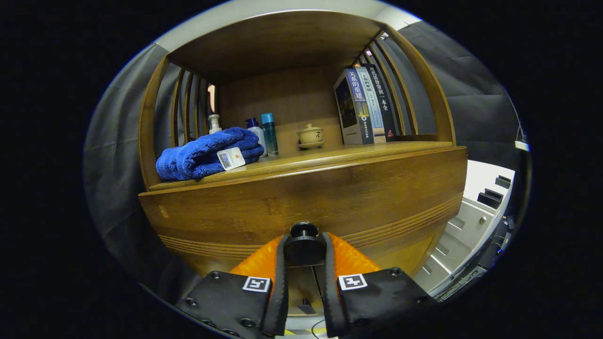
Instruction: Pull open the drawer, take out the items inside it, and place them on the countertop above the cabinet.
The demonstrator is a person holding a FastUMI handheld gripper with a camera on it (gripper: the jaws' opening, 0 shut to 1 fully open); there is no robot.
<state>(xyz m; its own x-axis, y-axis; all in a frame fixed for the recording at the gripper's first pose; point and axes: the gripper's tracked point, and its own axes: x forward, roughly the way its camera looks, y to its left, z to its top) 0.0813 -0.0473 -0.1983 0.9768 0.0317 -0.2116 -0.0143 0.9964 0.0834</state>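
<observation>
Drawer (301,197) front is seen dead ahead, a wide wooden panel with its long axis running flat from side to side, facing straight back at the camera, with grooved lines along its lower part. Whether it's pulled out at all can't really be told from this angle. A dark round knob (304,234) is mounted at the middle of the panel's lower edge, sticking out toward the gripper (304,249).

The jaws are closed down narrow onto that knob, one finger pressed against each side of it, so the knob is pinched between them and nothing else is held.

Above the drawer, the worktop (358,153) of the cabinet is seen almost edge-on. At its left end a folded blue towel (205,153) with a small white tag is laid near the front edge. Just behind and beside the towel, a pump bottle (215,124), a white bottle with a blue cap (256,132) and a teal bottle (270,134) are stood upright. Near the middle, toward the back, a small lidded teacup (310,135) is set on a saucer. At the right end a few books (365,106) are stood upright, leaning a bit, spines facing out. A curved wooden hood with slatted sides is arched over the whole worktop.
</observation>
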